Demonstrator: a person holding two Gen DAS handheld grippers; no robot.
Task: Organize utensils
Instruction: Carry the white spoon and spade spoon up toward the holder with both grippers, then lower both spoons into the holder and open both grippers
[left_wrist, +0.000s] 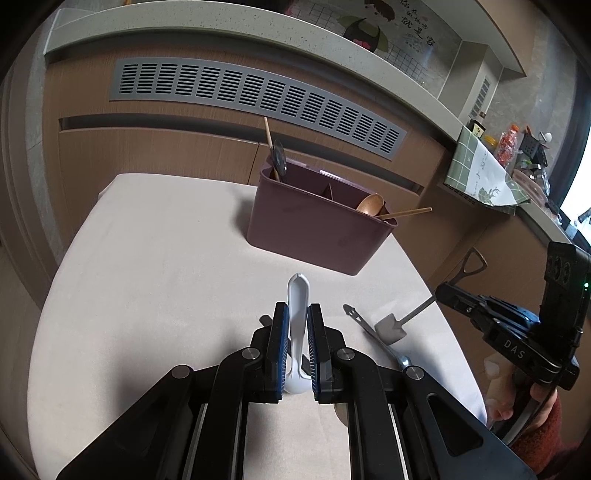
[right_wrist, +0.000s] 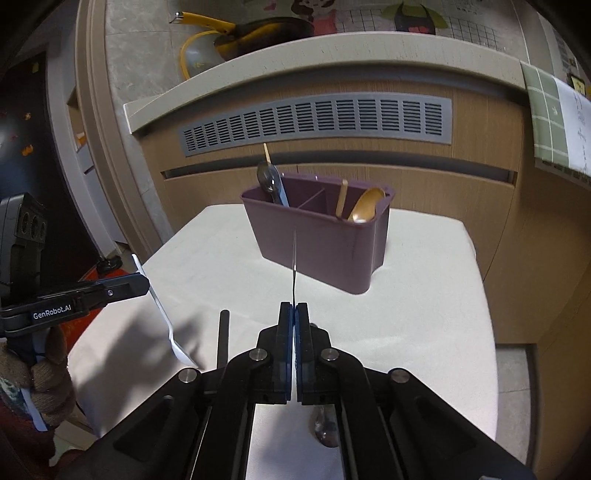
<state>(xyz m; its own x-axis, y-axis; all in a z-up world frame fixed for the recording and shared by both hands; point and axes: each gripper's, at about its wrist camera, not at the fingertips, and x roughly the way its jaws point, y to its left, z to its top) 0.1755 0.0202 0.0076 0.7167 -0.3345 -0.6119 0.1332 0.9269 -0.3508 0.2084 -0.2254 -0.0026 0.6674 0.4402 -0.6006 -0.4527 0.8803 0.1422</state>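
Observation:
A purple divided utensil holder (left_wrist: 314, 225) stands at the far side of the white table (left_wrist: 147, 277); it also shows in the right wrist view (right_wrist: 325, 243). It holds a wooden spoon (left_wrist: 370, 204), chopsticks and a metal spoon (left_wrist: 279, 158). My left gripper (left_wrist: 297, 314) is shut on a white plastic spoon (left_wrist: 298, 295), held above the table. My right gripper (right_wrist: 294, 308) is shut on a small metal shovel-shaped spoon (left_wrist: 391, 326), seen edge-on as a thin handle (right_wrist: 294, 258). The shovel spoon hangs over the table's right edge.
A metal utensil (left_wrist: 373, 332) lies on the table near the right edge. A dark stick-like item (right_wrist: 223, 338) lies on the table by my right gripper. Wooden cabinets with a grey vent (left_wrist: 255, 99) stand behind. A cluttered counter (left_wrist: 517, 158) is at the right.

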